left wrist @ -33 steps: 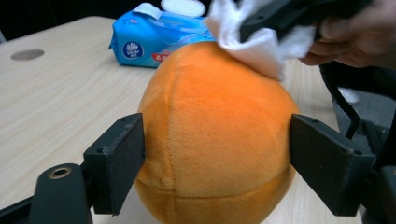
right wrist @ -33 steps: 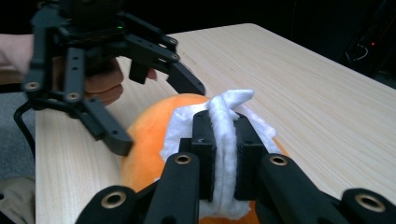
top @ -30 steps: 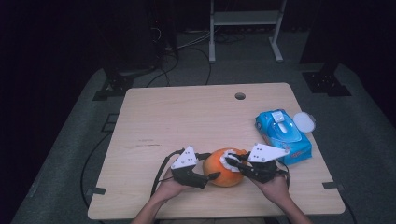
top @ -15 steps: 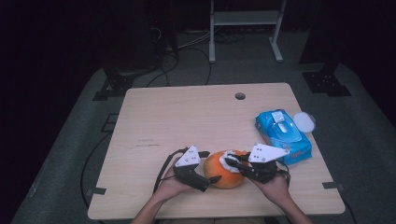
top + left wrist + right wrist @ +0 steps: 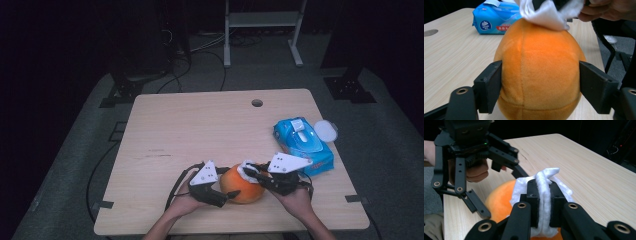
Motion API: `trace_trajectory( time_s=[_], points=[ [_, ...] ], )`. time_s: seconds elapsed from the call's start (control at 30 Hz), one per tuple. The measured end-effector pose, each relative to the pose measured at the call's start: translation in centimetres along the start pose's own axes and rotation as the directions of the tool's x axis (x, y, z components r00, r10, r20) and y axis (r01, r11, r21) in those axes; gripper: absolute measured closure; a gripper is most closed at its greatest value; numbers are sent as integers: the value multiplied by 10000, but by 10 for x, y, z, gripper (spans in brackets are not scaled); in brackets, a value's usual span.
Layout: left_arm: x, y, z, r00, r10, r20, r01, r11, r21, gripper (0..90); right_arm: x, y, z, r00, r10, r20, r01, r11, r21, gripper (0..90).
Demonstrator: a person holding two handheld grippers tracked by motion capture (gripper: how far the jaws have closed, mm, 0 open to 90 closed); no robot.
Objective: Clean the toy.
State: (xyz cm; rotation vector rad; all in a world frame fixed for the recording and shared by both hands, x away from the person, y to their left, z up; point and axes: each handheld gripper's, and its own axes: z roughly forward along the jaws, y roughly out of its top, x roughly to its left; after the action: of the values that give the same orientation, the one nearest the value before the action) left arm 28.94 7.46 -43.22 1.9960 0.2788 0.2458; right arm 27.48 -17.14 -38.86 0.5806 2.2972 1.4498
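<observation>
High view shows wiping under way, not done: my left tool (image 5: 226,192) has just closed its jaws against the sides of the orange plush ball (image 5: 243,184) on the surface (image 5: 200,130), while my right tool (image 5: 252,172), clamped on a white wipe (image 5: 544,192), presses it onto the ball's top.

Tabletop (image 5: 200,130) pale wood, centre of frame, with a small round hole (image 5: 257,103) near its far edge. Orange plush ball (image 5: 240,186) at lower centre. Left gripper (image 5: 226,194) just left of the ball, jaws against its side. Right gripper (image 5: 250,172) to the ball's right, holding a white wipe (image 5: 248,172) on the ball's top. Blue wipes pack (image 5: 302,144) at right of frame, near the tabletop's edge; a white round lid (image 5: 325,130) just beyond it. Forearms enter from bottom.
</observation>
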Motion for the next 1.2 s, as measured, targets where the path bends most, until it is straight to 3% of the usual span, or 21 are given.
trace_trajectory(
  time_s=[0.07, 0.1, 0.17, 0.23, 0.3, 0.37, 0.43, 0.5, 0.53, 0.6, 0.63, 0.7, 0.73, 0.77, 0.83, 0.97, 1.07, 1.13, 1.2],
  points=[
    [-2, 1, 1, 9999, 139, -42, -139, 9999, 24, 240, 4, 2, 3, 9999, -118, -111, 118, 9999, 14, 812],
    [-4, 1, 2, 9996, 264, -78, -264, 9996, 29, 247, 15, 5, 10, 9976, -325, -616, 324, 9995, -29, 812],
    [-5, 0, 2, 9988, 477, -145, -475, 9988, 120, 252, 19, 6, 14, 9963, -410, -759, 411, 9992, -8, 811],
    [-4, -2, 0, 9983, 563, -163, -561, 9984, 122, 266, 24, 6, 18, 9955, -646, -696, 654, 9978, 96, 811],
    [-2, -4, -1, 9988, 456, -153, -455, 9989, 76, 281, 19, 7, 15, 9967, -471, -666, 479, 9988, 106, 811],
    [1, -7, -3, 9990, 422, -126, -421, 9991, 85, 283, 9, 5, 10, 9991, -293, -291, 296, 9995, 110, 812],
    [4, -9, -3, 9998, 182, -49, -182, 9998, -51, 273, -2, 2, 4, 10000, 41, -71, -41, 10000, 89, 812],
    [5, -7, -2, 10000, -97, 22, 98, 9999, -138, 193, -10, -3, 1, 9986, 520, -94, -520, 9986, 1, 812],
    [5, -4, 1, 9995, -323, 37, 324, 9994, -77, 90, -10, -5, 2, 9974, 693, -185, -695, 9975, -90, 812],
    [4, -1, 5, 9967, -777, 243, 777, 9970, -3, 70, -8, -4, 4, 9969, 723, -314, -725, 9973, -82, 812],
    [2, 0, 7, 9976, -676, 146, 674, 9977, 97, 65, -4, -3, 7, 9961, 720, -509, -725, 9973, -74, 811],
    [1, -1, 5, 9990, -439, 99, 437, 9987, 247, 84, 4, -1, 12, 9971, 427, -633, -426, 9991, 32, 811],
    [1, -3, 2, 9993, -369, 84, 368, 9992, 123, 145, 5, 0, 13, 9972, 383, -642, -381, 9993, 40, 811],
    [2, -5, 0, 9998, -202, 27, 202, 9998, 17, 213, 3, -1, 12, 9967, 419, -689, -417, 9991, 43, 811],
    [4, -6, -2, 9998, -181, 38, 181, 9998, 73, 255, -4, -2, 8, 9955, 614, -715, -615, 9981, 11, 811],
    [6, -8, -4, 9997, -216, 120, 216, 9997, 59, 241, -15, -7, -1, 9980, 627, -120, -626, 9980, 90, 811],
    [8, -1, 0, 9971, -721, 231, 721, 9974, 10, 104, -16, -9, -1, 9968, 796, -90, -796, 9968, 27, 811],
    [6, 1, 2, 9973, -681, 266, 682, 9977, -13, 99, -9, -6, 4, 9975, 658, -274, -658, 9978, 13, 811],
    [3, -2, 0, 9991, -376, 191, 377, 9992, -90, 247, 1, -1, 9, 9978, 425, -506, -425, 9991, 6, 810]
  ],
)
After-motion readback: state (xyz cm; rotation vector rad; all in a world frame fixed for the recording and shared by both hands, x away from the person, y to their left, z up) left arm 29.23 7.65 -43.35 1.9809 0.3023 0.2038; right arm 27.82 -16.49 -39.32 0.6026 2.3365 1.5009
